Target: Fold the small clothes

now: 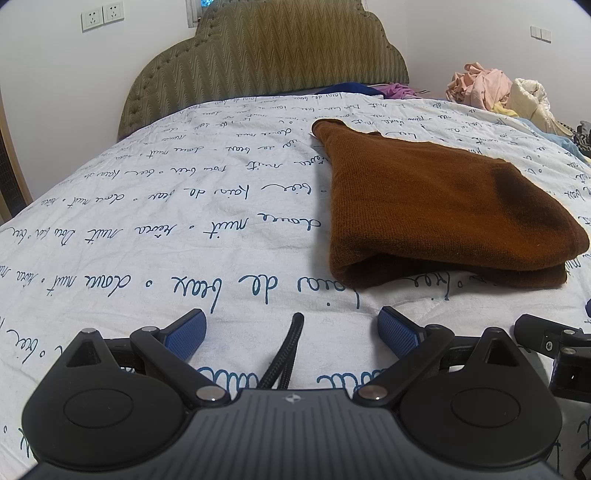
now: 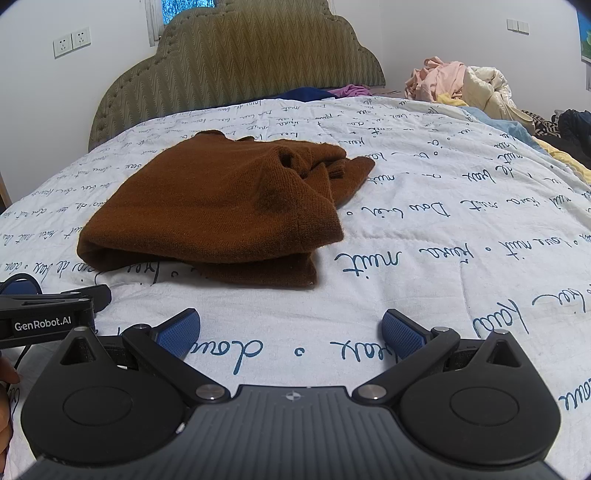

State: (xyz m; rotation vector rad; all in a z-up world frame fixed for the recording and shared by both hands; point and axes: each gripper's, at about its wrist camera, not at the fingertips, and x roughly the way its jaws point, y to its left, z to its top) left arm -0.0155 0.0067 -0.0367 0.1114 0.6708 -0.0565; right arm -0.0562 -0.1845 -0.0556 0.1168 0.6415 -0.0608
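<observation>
**Soft knit, grab the loose far corner**

My left gripper [image 1: 291, 332] and right gripper [image 2: 291, 330] sit spread, empty, near me. The brown sweater [image 2: 214, 210] lies folded mid-bed: soft, floppy, light, I judge. I'd pinch its loose far-right edges.

Script-print quilt [image 1: 147, 221], padded headboard [image 1: 266, 55], wall sockets [image 1: 102, 15].

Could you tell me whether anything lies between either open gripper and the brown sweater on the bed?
Nothing visible does. Only bare printed bedspread separates the right gripper and the left gripper from the folded brown sweater. The clothes pile sits far off beside the headboard.
</observation>
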